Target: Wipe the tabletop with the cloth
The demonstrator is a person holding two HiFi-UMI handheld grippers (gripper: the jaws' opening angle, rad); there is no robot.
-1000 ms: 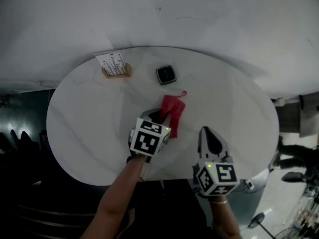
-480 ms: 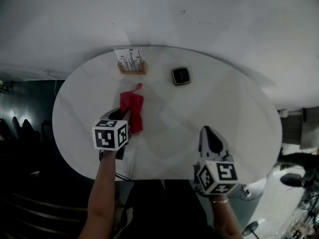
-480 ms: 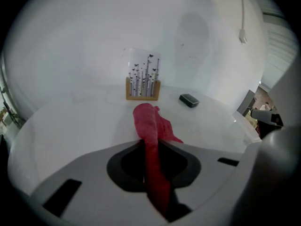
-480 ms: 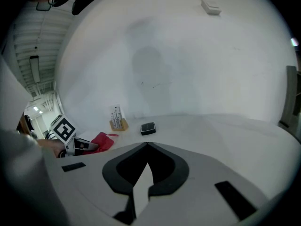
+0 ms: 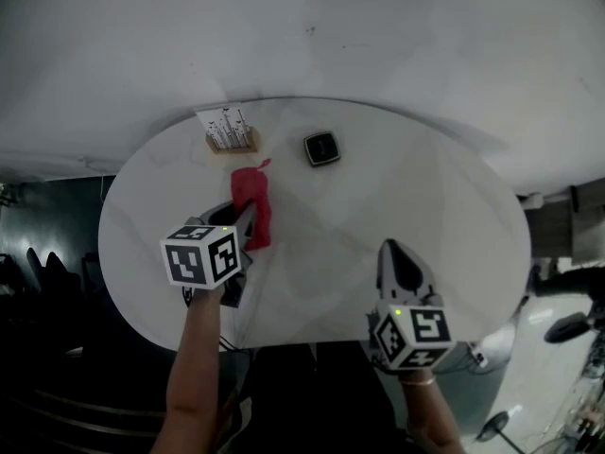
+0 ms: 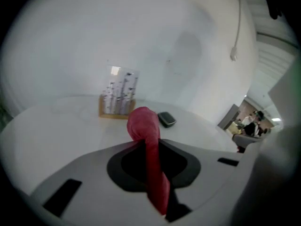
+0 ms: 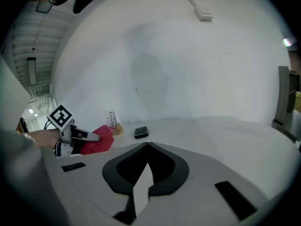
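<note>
A red cloth (image 5: 253, 206) lies bunched on the round white tabletop (image 5: 378, 197), left of centre. My left gripper (image 5: 248, 218) is shut on the cloth's near end. In the left gripper view the red cloth (image 6: 148, 147) runs pinched between the jaws and bulges out past the tips. My right gripper (image 5: 397, 251) hovers over the table's front right part, jaws together with nothing between them. From the right gripper view the red cloth (image 7: 99, 140) and the left gripper (image 7: 94, 137) show at the left.
A wooden holder with white cards (image 5: 230, 132) stands at the table's far left edge. A small black square object (image 5: 320, 148) lies to its right. The table's front edge (image 5: 312, 339) drops to a dark floor. A white wall rises behind the table.
One second ago the cloth lay near the table's centre; my left gripper has dragged it to the left, then slightly toward the card holder. The right gripper stayed put.
</note>
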